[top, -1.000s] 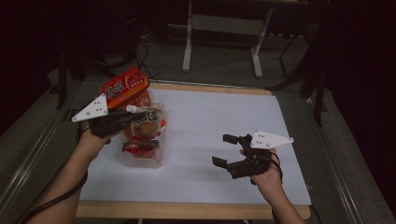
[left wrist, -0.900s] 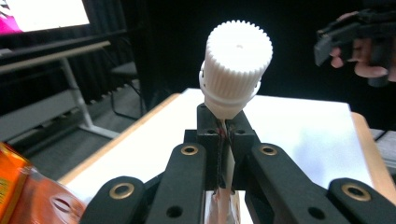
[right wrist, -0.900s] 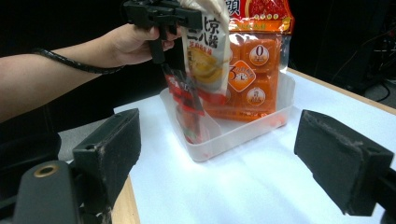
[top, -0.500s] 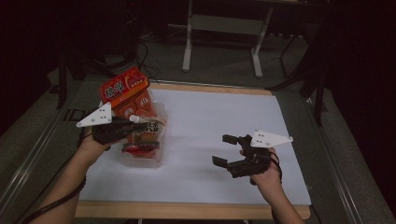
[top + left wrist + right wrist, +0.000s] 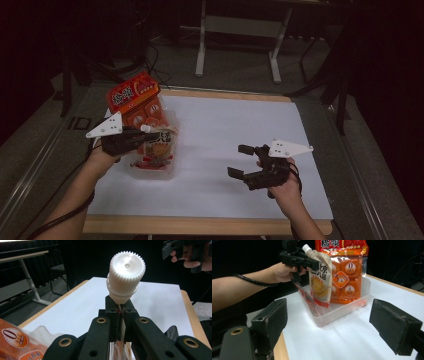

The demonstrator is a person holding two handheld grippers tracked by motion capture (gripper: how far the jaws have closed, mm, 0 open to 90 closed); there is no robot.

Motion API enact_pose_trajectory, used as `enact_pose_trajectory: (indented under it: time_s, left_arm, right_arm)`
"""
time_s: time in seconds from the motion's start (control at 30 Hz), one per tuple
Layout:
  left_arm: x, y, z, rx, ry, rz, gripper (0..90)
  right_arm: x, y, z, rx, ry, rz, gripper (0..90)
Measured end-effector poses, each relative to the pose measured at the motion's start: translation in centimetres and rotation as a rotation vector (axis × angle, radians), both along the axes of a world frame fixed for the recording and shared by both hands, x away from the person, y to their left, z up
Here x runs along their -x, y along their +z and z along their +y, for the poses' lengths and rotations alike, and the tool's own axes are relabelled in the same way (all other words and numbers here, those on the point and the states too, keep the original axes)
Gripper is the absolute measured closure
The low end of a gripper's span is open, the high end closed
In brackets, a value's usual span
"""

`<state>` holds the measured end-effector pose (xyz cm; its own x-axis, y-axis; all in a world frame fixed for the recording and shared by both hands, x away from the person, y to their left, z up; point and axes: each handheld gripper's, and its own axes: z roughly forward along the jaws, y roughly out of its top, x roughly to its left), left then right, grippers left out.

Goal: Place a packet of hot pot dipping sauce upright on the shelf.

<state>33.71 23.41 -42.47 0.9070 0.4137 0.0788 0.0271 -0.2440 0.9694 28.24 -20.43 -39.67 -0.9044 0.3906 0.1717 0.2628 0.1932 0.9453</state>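
Observation:
My left gripper (image 5: 146,136) is shut on the neck of a spout pouch (image 5: 161,144), just under its white screw cap (image 5: 127,272). In the right gripper view the pouch (image 5: 320,277) hangs upright from that gripper (image 5: 309,261), its bottom inside a clear plastic bin (image 5: 342,308). A tall orange snack packet (image 5: 134,96) stands in the bin (image 5: 150,171) behind the pouch. My right gripper (image 5: 243,161) stands open over the white sheet at the right, nothing between its pads (image 5: 272,317), pointing towards the bin.
A white sheet (image 5: 235,125) covers the table, with a wooden edge (image 5: 200,226) at the front. A metal table frame (image 5: 240,30) stands on the floor beyond the far edge. The orange packet (image 5: 15,342) lies close beside my left jaws.
My left hand has drifted slightly towards the near edge with the pouch still held. The right hand has kept still.

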Motion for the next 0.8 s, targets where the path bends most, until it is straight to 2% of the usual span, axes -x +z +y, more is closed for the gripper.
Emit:
enact_pose_trajectory:
  time_s: [0.13, 0.2, 0.27, 0.4, 0.5, 0.6, 0.67, 0.73, 0.8]
  left_arm:
    - [-0.3, 0.2, -0.4, -0.02, -0.012, 0.006, 87.4]
    - [-0.4, 0.3, -0.6, -0.033, -0.016, -0.001, 87.4]
    - [-0.4, 0.4, -0.7, -0.048, -0.009, -0.026, 87.4]
    - [-0.8, 0.3, -0.9, -0.065, -0.017, -0.016, 87.3]
    - [-0.7, 0.1, -0.9, -0.07, -0.013, -0.057, 87.3]
    - [-0.8, -0.1, -0.7, -0.048, -0.008, -0.039, 87.2]
    - [-0.9, -0.3, -0.4, -0.01, 0.009, 0.013, 87.0]
    - [-1.0, -0.5, -0.1, 0.008, 0.029, 0.027, 86.7]
    - [-1.0, -0.7, 0.2, 0.007, 0.038, 0.013, 86.7]
  right_arm:
    - [-0.1, -0.1, 0.0, 0.0, -0.001, 0.002, 14.8]
    - [-0.1, -0.2, -0.1, 0.0, -0.002, 0.004, 14.8]
    - [-0.1, -0.2, -0.2, 0.0, -0.003, 0.006, 14.8]
    - [-0.1, -0.2, -0.2, 0.0, -0.002, 0.009, 14.9]
    - [-0.2, -0.3, -0.2, -0.001, -0.001, 0.012, 14.9]
    - [-0.2, -0.4, -0.2, 0.004, -0.001, 0.018, 15.0]
    - [-0.2, -0.4, -0.2, 0.004, 0.0, 0.02, 14.9]
    - [-0.2, -0.4, -0.2, 0.005, 0.001, 0.02, 15.0]
    - [-0.2, -0.4, -0.2, 0.002, 0.001, 0.021, 15.0]
